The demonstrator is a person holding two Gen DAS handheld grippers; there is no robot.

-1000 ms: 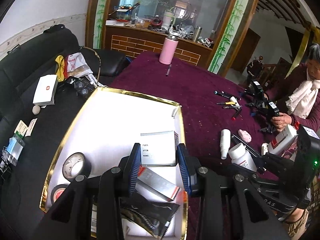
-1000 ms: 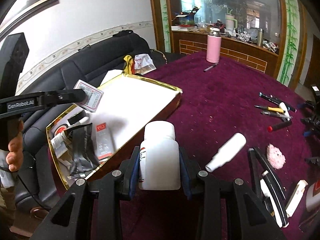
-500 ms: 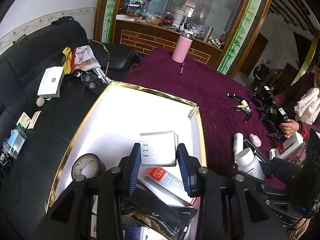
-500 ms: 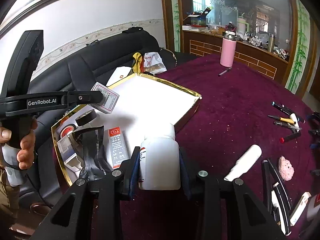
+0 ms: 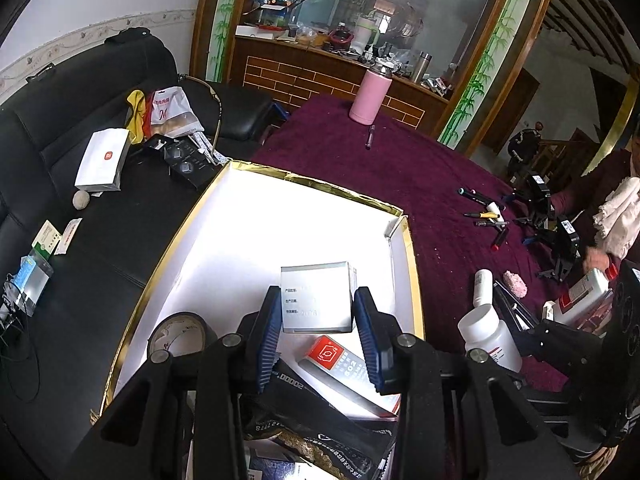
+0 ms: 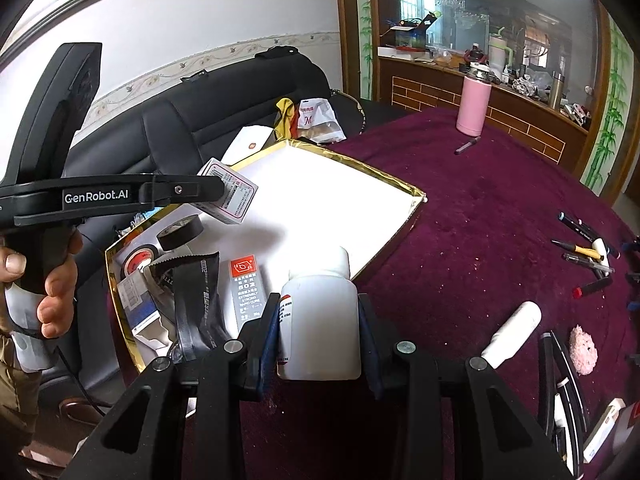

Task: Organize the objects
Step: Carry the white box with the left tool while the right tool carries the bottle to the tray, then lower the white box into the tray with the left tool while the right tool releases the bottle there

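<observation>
A small box (image 5: 316, 300) sits clamped in the left gripper (image 5: 318, 340) above the tray (image 5: 412, 264).

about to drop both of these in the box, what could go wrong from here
The near end of the gold-rimmed box is crowded with the glue pack, black pouch and tape rolls, so the small carton could land askew. The white bottle hangs over the box's edge and might catch it or topple.
</observation>
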